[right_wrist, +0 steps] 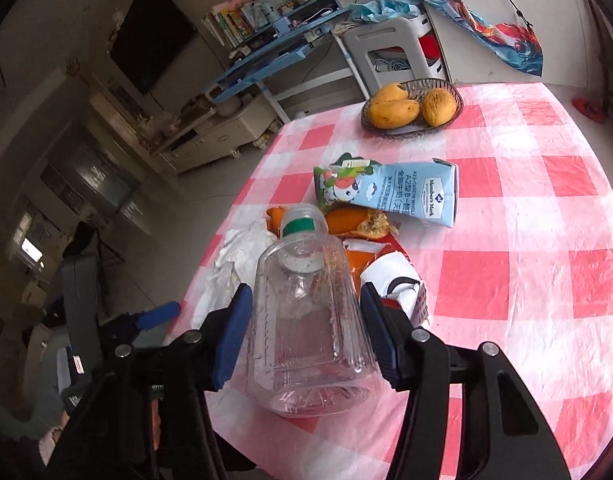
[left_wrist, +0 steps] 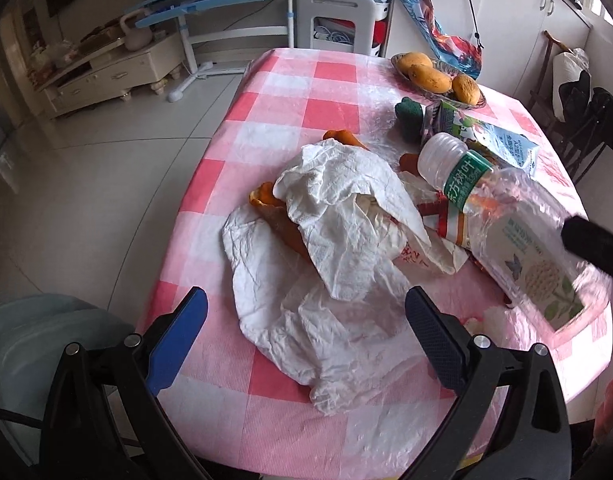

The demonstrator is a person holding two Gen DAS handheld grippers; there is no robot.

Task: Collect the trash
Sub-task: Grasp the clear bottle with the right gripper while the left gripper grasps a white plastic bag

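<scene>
My right gripper (right_wrist: 306, 300) is shut on an empty clear plastic bottle (right_wrist: 306, 320), held above the table; it also shows in the left wrist view (left_wrist: 502, 216), with a green label and white cap. My left gripper (left_wrist: 306, 308) is open and empty over crumpled white tissues (left_wrist: 338, 232) at the table's near edge. Orange peels (left_wrist: 276, 216) lie under and beside the tissues. A blue milk carton (right_wrist: 406, 196) lies on its side behind the peels (right_wrist: 362, 222). A torn red and white wrapper (right_wrist: 398, 284) lies under the bottle.
The table has a pink and white checked cloth (left_wrist: 306, 92). A dish of mangoes (right_wrist: 412, 106) stands at the far edge. A dark green sponge (left_wrist: 409, 118) sits near the carton (left_wrist: 490, 138). A pale chair (left_wrist: 42, 344) stands at the left.
</scene>
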